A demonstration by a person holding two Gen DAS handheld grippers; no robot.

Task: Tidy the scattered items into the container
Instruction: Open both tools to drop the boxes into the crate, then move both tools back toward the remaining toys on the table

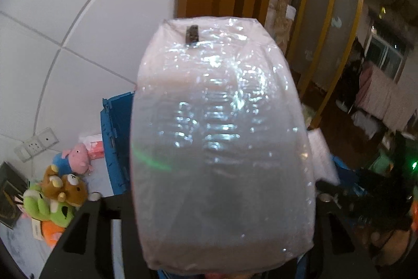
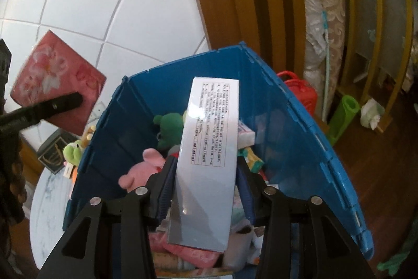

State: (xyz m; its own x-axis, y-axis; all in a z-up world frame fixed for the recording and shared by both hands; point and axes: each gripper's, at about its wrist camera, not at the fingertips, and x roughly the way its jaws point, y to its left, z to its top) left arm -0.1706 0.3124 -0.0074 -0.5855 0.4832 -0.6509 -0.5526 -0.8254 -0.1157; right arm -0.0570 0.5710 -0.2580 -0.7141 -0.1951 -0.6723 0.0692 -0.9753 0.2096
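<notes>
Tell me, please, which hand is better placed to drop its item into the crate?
Right: the right gripper has the white box over the blue crate; the left gripper's pink pack hangs outside it.

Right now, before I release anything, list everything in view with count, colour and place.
wrapped pack: 1, pink floral under clear film, held up left of the crate
printed box: 1, pale grey-white, over the crate
crate: 1, blue, open, part filled
frog plush: 1, green, inside the crate
pink plush: 1, inside the crate, near side
table plush toys: at least three, pink, brown, green, beside the crate
red plastic item: 1, behind the crate
rolled mat: 1, green, on the floor beyond the crate
wall socket: 1, white, on the tiled wall
left fingers: black, at the pack, grip unclear
right fingers: black, flanking the box, gap on one side
</notes>
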